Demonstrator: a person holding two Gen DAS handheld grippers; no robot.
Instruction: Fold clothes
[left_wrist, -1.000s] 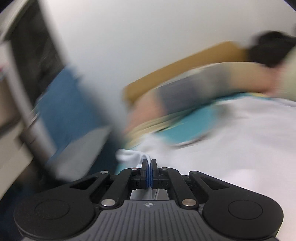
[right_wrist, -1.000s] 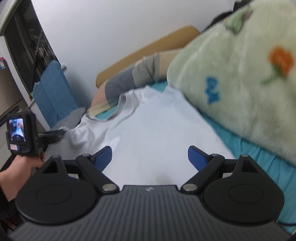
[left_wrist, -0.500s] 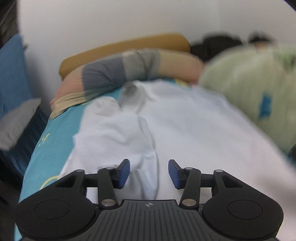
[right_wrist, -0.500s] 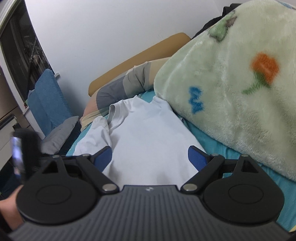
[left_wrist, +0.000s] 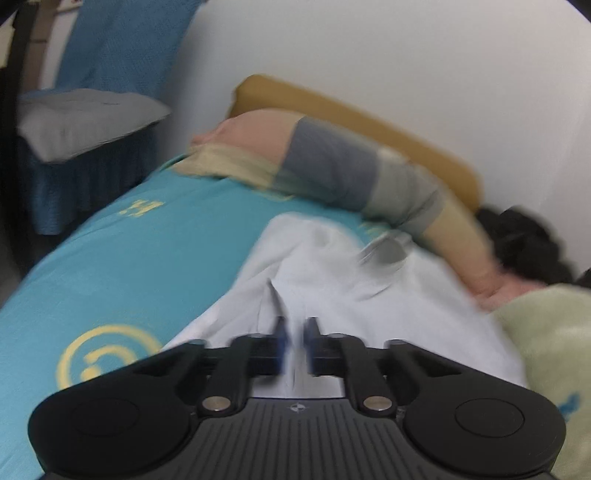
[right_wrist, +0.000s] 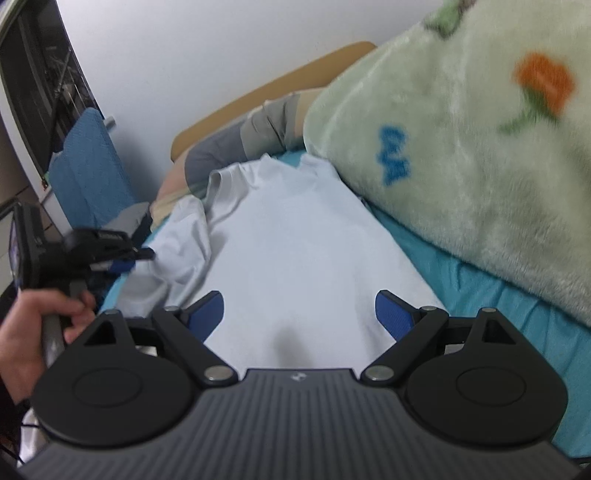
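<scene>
A white cotton T-shirt (right_wrist: 306, 258) is spread on the teal-sheeted bed (left_wrist: 110, 258). The left claw (left_wrist: 294, 345) is nearly pressed together over its folded sleeve edge, a narrow gap left. The right claw (right_wrist: 299, 314) is held spread wide above the shirt.

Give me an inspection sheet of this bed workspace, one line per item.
Surface: teal bedsheet with yellow print.
Job's things: white T-shirt laid flat, left sleeve bunched.
Clutter: green fleece blanket; striped pillow; a dark bundle by the wall.
Grippers: left gripper nearly shut, blurred, over the shirt; right gripper open above the shirt.
Cables: nothing seen.
Surroundings: white wall; blue cloth hanging at left.
</scene>
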